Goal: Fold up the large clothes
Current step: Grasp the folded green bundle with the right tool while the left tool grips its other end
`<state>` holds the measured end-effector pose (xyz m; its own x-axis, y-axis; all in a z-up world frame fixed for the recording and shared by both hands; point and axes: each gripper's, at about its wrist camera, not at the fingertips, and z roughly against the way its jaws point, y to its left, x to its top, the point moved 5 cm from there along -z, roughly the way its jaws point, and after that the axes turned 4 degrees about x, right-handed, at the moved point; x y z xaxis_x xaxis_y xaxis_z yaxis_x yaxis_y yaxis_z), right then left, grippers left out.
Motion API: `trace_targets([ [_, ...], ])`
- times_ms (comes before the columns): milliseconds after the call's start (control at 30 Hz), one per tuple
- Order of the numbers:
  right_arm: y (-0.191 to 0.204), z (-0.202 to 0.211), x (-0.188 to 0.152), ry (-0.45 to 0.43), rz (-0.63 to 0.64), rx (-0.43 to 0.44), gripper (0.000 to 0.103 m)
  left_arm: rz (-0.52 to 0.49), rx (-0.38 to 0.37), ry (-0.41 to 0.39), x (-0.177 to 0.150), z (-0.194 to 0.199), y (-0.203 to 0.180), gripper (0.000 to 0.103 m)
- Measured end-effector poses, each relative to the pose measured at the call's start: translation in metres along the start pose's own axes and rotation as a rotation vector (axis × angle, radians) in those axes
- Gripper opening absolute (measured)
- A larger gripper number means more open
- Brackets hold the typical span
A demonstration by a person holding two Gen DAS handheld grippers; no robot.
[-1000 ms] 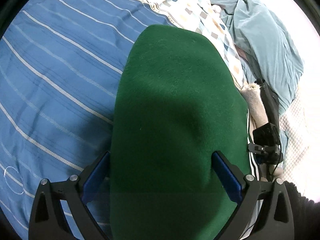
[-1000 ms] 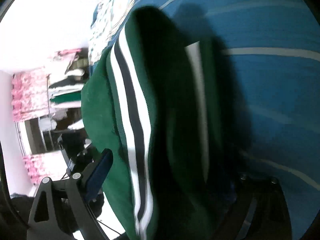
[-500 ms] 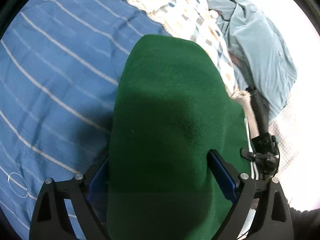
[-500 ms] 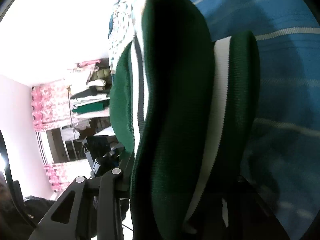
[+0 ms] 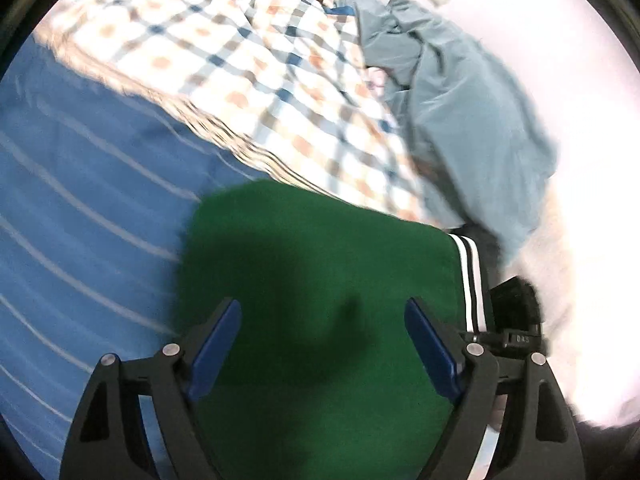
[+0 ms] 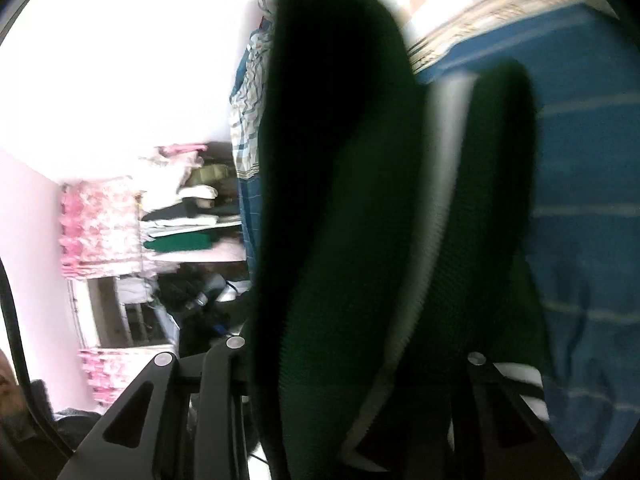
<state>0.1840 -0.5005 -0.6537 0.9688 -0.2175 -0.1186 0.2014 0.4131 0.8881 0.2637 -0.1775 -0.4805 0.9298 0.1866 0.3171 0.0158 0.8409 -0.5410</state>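
A folded green garment (image 5: 320,280) with white and black stripes along its right edge lies on a blue striped bedsheet (image 5: 88,208). My left gripper (image 5: 322,324) is open, its blue pads spread wide above the near part of the garment. In the right wrist view the green garment (image 6: 340,220) fills the middle, bunched in thick folds with a white stripe. My right gripper (image 6: 352,364) is shut on these folds; its fingertips are hidden by the cloth.
A checked quilt (image 5: 256,80) lies beyond the garment, with a crumpled light blue cloth (image 5: 460,112) at the far right. The right wrist view shows a shelf with stacked clothes (image 6: 180,216) and pink curtains (image 6: 96,224) at the left.
The left gripper has pulled back and tilted up, so more quilt shows and the garment sits lower. The right gripper closed on the striped edge and holds it; the view shifted slightly.
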Motion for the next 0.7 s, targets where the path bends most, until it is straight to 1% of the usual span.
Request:
trace_targets([
  [33,-0.006,-0.001,0.004,0.020,0.015,-0.087,0.037,-0.038,0.075,0.007,0.008,-0.002,0.011,0.083],
  [67,-0.013,-0.010,0.008,0.043,0.007,-0.158,0.042,-0.057,0.111,0.010,0.010,-0.003,0.019,0.083],
  [100,-0.024,-0.017,0.010,0.054,-0.027,-0.200,0.045,-0.072,0.147,0.018,0.012,-0.006,0.032,0.083],
  [133,-0.037,-0.020,0.012,0.053,-0.068,-0.229,0.050,-0.071,0.154,0.040,0.010,-0.010,0.042,0.083],
  [167,-0.049,-0.021,0.011,0.055,-0.084,-0.269,0.061,-0.050,0.137,0.077,0.004,-0.018,0.051,0.083],
  [200,-0.061,-0.019,0.009,0.045,-0.092,-0.321,0.069,-0.021,0.124,0.116,-0.002,-0.026,0.060,0.083],
  [233,-0.069,-0.016,0.007,0.030,-0.097,-0.359,0.080,-0.003,0.117,0.141,-0.007,-0.031,0.066,0.084],
  [267,-0.077,-0.013,0.006,0.020,-0.102,-0.375,0.082,0.007,0.086,0.172,-0.019,-0.040,0.072,0.084],
  [300,-0.081,-0.013,0.003,0.013,-0.114,-0.370,0.083,0.009,0.067,0.188,-0.028,-0.046,0.073,0.084],
  [333,-0.089,-0.012,0.001,0.003,-0.134,-0.355,0.089,0.017,0.042,0.199,-0.035,-0.049,0.072,0.084],
  [367,-0.094,-0.011,-0.001,-0.009,-0.146,-0.334,0.090,0.044,-0.006,0.202,-0.043,-0.053,0.073,0.085],
  [400,-0.095,-0.014,-0.003,-0.016,-0.150,-0.303,0.091,0.070,-0.036,0.199,-0.047,-0.052,0.070,0.085],
  [433,-0.098,-0.017,-0.005,-0.020,-0.146,-0.274,0.091,0.113,-0.080,0.193,-0.050,-0.052,0.069,0.085],
  [467,-0.101,-0.019,-0.005,-0.020,-0.143,-0.249,0.091,0.147,-0.109,0.186,-0.051,-0.053,0.068,0.085],
  [500,-0.104,-0.021,-0.005,-0.022,-0.148,-0.220,0.091,0.167,-0.107,0.180,-0.051,-0.053,0.067,0.085],
  [533,-0.107,-0.022,-0.005,-0.023,-0.148,-0.197,0.091,0.176,-0.067,0.168,-0.053,-0.053,0.066,0.086],
  [567,-0.105,-0.022,-0.005,-0.030,-0.140,-0.222,0.091,0.165,-0.031,0.149,-0.053,-0.051,0.062,0.086],
  [600,-0.098,-0.020,-0.005,-0.046,-0.121,-0.279,0.091,0.144,0.008,0.134,-0.052,-0.049,0.059,0.086],
  [633,-0.081,-0.017,-0.006,-0.067,-0.066,-0.359,0.091,0.110,0.074,0.122,-0.051,-0.046,0.055,0.087],
  [700,-0.045,-0.010,-0.008,-0.111,0.019,-0.508,0.090,0.070,0.141,0.101,-0.050,-0.044,0.049,0.087],
])
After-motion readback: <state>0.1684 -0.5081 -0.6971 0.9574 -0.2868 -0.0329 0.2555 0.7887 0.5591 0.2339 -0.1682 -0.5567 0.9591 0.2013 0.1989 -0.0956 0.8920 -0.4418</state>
